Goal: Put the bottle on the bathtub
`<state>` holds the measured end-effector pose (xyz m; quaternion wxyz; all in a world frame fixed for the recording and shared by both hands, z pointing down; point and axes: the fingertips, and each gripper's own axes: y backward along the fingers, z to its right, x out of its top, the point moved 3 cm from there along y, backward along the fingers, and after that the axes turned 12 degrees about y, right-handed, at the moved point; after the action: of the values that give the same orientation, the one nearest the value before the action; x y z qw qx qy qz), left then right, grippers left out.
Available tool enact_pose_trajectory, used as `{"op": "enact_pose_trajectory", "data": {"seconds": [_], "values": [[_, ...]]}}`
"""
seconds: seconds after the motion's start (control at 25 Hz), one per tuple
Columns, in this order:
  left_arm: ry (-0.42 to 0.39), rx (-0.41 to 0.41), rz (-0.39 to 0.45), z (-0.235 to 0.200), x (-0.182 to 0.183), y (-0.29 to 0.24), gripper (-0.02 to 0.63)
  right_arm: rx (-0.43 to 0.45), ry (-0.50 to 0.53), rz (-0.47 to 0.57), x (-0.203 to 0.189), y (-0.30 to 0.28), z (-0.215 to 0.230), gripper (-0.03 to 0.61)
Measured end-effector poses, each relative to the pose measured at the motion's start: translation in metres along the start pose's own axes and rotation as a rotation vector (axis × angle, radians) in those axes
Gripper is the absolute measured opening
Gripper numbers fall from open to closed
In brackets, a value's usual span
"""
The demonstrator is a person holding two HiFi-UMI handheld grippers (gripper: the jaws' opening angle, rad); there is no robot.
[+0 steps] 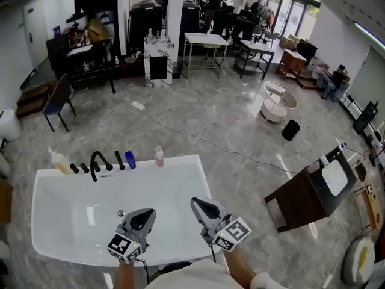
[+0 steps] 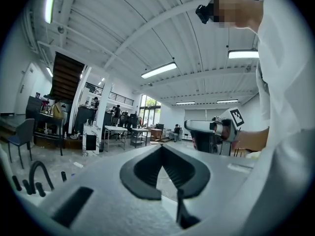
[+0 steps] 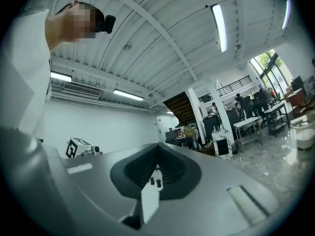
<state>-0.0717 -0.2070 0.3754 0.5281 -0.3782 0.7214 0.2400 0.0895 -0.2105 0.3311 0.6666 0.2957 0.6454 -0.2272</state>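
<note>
A white bathtub fills the lower left of the head view. On its far rim stand a small blue bottle, a pink bottle and a pale yellow bottle, beside a black faucet. My left gripper and right gripper hover side by side over the tub's near edge, well short of the bottles. Both are shut with nothing between the jaws. The left gripper and right gripper point up and outward at the room, with the jaw tips touching.
A dark wooden cabinet with a white basin stands to the right of the tub. A white cable trails over the grey marble floor behind it. Farther off are a chair, tables and a round white tub.
</note>
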Motion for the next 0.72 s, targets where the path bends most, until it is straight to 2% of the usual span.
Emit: {"op": "enact_pose_trajectory", "data": {"seconds": [0.28,0.72], "values": [[0.0,-0.014,-0.008,0.002,0.001,0.0,-0.002,0.032,0.061,-0.03,0.004,-0.003,-0.011,-0.006],[-0.02,-0.032,-0.015,0.006,0.002,-0.005,-0.002,0.05,0.068,-0.021,0.005,-0.001,-0.014,-0.006]]}}
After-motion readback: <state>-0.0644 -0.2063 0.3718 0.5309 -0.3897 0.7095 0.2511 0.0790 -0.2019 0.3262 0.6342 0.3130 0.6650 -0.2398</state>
